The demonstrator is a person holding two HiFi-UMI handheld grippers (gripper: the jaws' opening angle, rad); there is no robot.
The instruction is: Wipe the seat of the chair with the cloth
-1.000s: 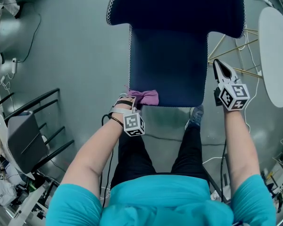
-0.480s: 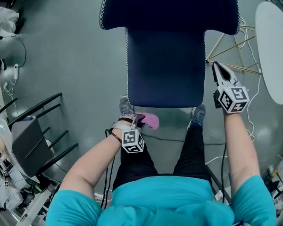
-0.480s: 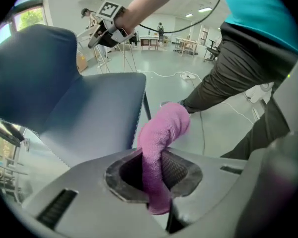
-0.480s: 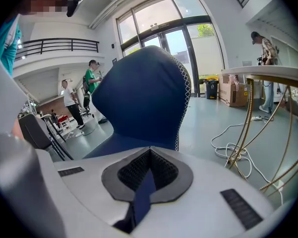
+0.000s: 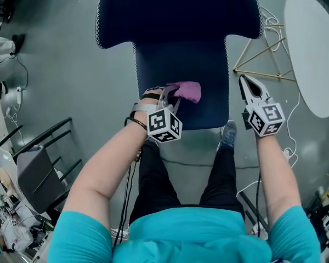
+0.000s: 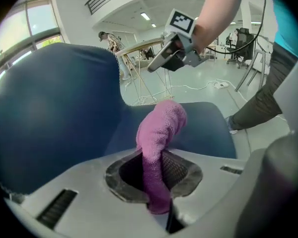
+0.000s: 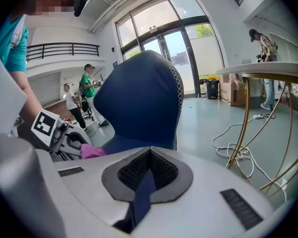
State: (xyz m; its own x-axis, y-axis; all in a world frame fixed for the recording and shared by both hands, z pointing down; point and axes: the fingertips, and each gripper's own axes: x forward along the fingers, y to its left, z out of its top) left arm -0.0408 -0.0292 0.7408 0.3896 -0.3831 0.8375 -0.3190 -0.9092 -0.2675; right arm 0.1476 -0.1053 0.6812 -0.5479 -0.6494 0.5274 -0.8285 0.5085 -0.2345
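Cloth: one pink cloth [image 5: 187, 91], pinched at its near end by the left gripper; its free end bunches and folds over just ahead of the jaws, above the front part of the seat, left of the middle. I cannot tell whether it rests on the seat.
Chair: one dark blue upholstered chair, with pale stitching along the edge of its wide backrest [image 5: 178, 10] and a narrower seat [image 5: 181, 59] in front of the person.
Grippers: two, each with one marker cube.
Left gripper [image 5: 169, 95]: jaws closed on the cloth [image 6: 159, 133], which runs up between the dark pads; it is over the seat's front left part.
Right gripper [image 5: 245, 81]: jaws drawn together to a thin slit, gripping nothing; it is off the seat's right edge, over the floor, not touching the chair.
Table: one round white table [image 5: 312, 48] to the right, on thin gold legs [image 5: 263, 59].
Black chair: one, with a grey seat [image 5: 30, 171], at the lower left, well apart from the blue chair.
Bystanders: three in the right gripper view, two [image 7: 89, 90] beyond the backrest and one [image 7: 263, 43] at the table.
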